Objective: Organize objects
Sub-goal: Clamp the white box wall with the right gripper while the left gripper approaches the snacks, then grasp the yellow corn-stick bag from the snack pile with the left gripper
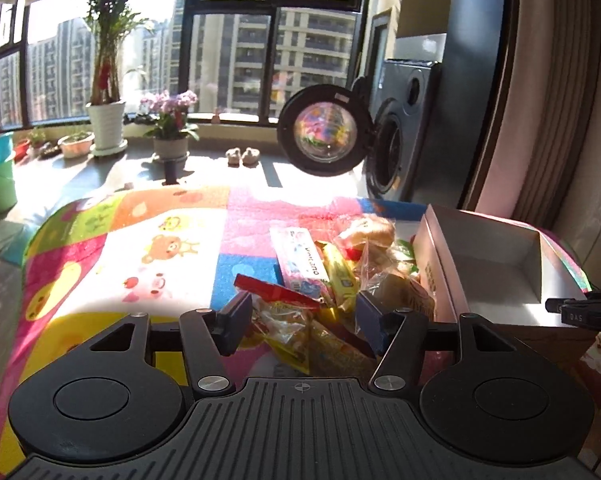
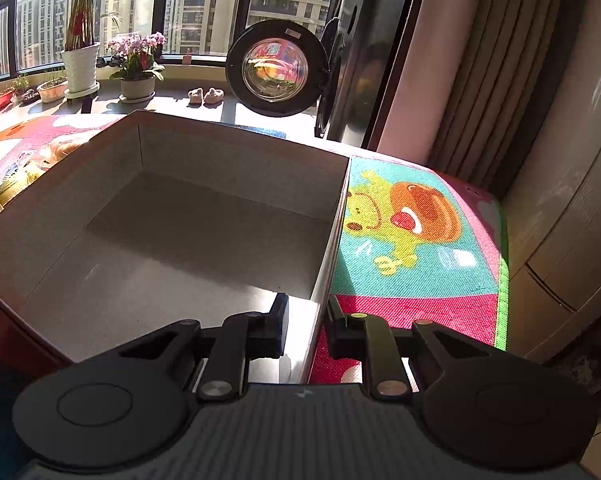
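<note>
The right gripper (image 2: 305, 322) had its jaws drawn narrow across the near right wall of the open cardboard box (image 2: 332, 236), one finger (image 2: 278, 326) inside the box and the other outside it over the patterned cloth (image 2: 420, 240); the wall stood between the pads, and the frame appeared to show them pinching it, although the contact itself was partly in shadow. The box interior was bare grey card, lit near the fingers and shaded toward the far wall, with nothing in it. Its long axis ran away from the camera toward the window. The left gripper (image 1: 300, 320) held its blue-padded fingers (image 1: 234, 322) spread about halfway, hovering just above a heap of wrapped snacks (image 1: 332, 280); no pad was seen pressing on any packet. Directly between the fingers lay clear and yellow wrappers, and a red packet (image 1: 276, 290) lay slantwise just beyond the left pad. Farther out, a pink-and-white packet (image 1: 300, 258) lay with its long axis pointing away from the gripper, a yellow packet (image 1: 340, 276) lay beside it along nearly the same line, and a clear bag of bread (image 1: 370, 236) rested at the far end of the heap. The heap lay on the cloth just left of the box, touching its printed side wall. Beyond the table stood potted plants (image 1: 106, 120) and a washing machine (image 1: 396, 152) with its round door open.
</note>
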### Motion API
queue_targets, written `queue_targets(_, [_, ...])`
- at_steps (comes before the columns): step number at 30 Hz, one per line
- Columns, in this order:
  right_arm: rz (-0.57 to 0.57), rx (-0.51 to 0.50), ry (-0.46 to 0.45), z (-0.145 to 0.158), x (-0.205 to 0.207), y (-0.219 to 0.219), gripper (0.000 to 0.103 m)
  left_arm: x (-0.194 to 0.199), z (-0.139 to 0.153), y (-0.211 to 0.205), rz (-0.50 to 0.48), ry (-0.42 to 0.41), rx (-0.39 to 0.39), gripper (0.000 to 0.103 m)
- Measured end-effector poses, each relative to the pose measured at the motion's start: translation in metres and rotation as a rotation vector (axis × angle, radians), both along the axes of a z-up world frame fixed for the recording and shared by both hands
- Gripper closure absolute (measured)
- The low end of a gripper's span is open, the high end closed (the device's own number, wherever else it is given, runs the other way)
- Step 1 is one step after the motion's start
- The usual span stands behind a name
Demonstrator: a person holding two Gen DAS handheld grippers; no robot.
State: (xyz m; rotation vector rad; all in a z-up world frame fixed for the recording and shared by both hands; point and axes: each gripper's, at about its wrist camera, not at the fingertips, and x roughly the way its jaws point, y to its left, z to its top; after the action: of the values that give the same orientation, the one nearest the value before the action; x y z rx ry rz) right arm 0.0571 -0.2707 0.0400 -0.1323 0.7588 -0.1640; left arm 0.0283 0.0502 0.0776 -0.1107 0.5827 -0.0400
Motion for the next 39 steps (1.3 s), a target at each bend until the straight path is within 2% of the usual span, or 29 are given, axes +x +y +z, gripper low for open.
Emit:
queue_targets(1, [0.0,-0.002,-0.001,0.0,0.0,0.0,0.085,0.0,0.002,-0.007,0.007,-0.028,0.084,0.042])
queue_targets(2, [0.0,-0.002,-0.002,0.0,0.0,0.0,0.085,-0.001,0.003,-0.012,-0.011,-0.048,0.126,0.042])
queue_targets(4, [-0.002,0.002,-0.004,0.0,0.0,0.0,0.085,0.003,0.004,-0.007,-0.017,-0.006,0.062,0.04])
queue_targets(6, [-0.004,0.008,-0.007,-0.002,0.002,-0.002,0.085,0.005,0.006,-0.012,-0.038,-0.019,0.11,0.042])
queue_targets(8, [-0.005,0.008,-0.009,-0.002,0.002,-0.002,0.085,0.009,0.008,-0.01,-0.021,0.004,0.061,0.04])
queue_targets(10, [-0.005,0.002,-0.011,-0.002,0.001,-0.001,0.085,0.008,0.01,-0.014,-0.024,-0.02,0.101,0.042])
queue_targets(12, [-0.006,-0.005,-0.015,-0.002,-0.001,0.0,0.085,0.007,0.012,-0.01,-0.005,-0.026,0.072,0.041])
queue_targets(14, [-0.005,-0.004,-0.017,-0.002,-0.002,0.001,0.085,0.001,0.017,-0.009,0.022,-0.088,0.104,0.041])
queue_targets(16, [0.001,-0.003,-0.019,-0.002,-0.004,0.003,0.085,-0.006,0.022,-0.001,0.059,-0.15,0.075,0.041])
queue_targets(18, [0.009,-0.013,-0.023,-0.002,-0.005,0.004,0.085,-0.009,0.024,0.009,0.089,-0.179,0.04,0.042])
queue_targets(19, [0.015,-0.014,-0.025,-0.002,-0.007,0.006,0.085,-0.01,0.024,0.014,0.072,-0.169,0.011,0.042])
queue_targets(22, [0.04,-0.004,-0.021,-0.002,-0.007,0.01,0.085,-0.003,0.017,0.021,-0.007,-0.067,-0.071,0.042])
queue_targets(23, [0.047,-0.005,-0.019,-0.002,-0.006,0.013,0.085,-0.002,0.014,0.019,-0.001,-0.061,-0.05,0.042])
queue_targets(26, [0.064,-0.023,-0.023,-0.002,-0.003,0.022,0.085,0.0,0.008,0.002,-0.005,-0.052,0.085,0.042])
queue_targets(27, [0.071,-0.023,-0.024,-0.002,-0.002,0.023,0.085,0.002,0.005,-0.002,-0.023,-0.031,0.095,0.042])
queue_targets(30, [0.077,-0.033,-0.026,-0.004,0.003,0.024,0.085,0.012,-0.006,-0.009,-0.064,0.043,0.023,0.042])
queue_targets(33, [0.079,-0.028,-0.023,-0.008,0.007,0.022,0.085,0.03,-0.023,-0.017,-0.026,0.101,-0.036,0.041])
queue_targets(34, [0.074,-0.021,-0.02,-0.009,0.009,0.022,0.085,0.036,-0.027,-0.018,-0.014,0.108,-0.055,0.038])
queue_targets(36, [0.069,-0.028,-0.029,-0.01,0.009,0.023,0.085,0.049,-0.032,-0.022,0.004,0.117,-0.105,0.036])
queue_targets(37, [0.069,-0.028,-0.032,-0.01,0.008,0.023,0.085,0.054,-0.033,-0.025,0.006,0.116,-0.11,0.036])
queue_targets(39, [0.073,-0.026,-0.039,-0.01,0.005,0.023,0.085,0.061,-0.032,-0.034,0.001,0.081,-0.047,0.035])
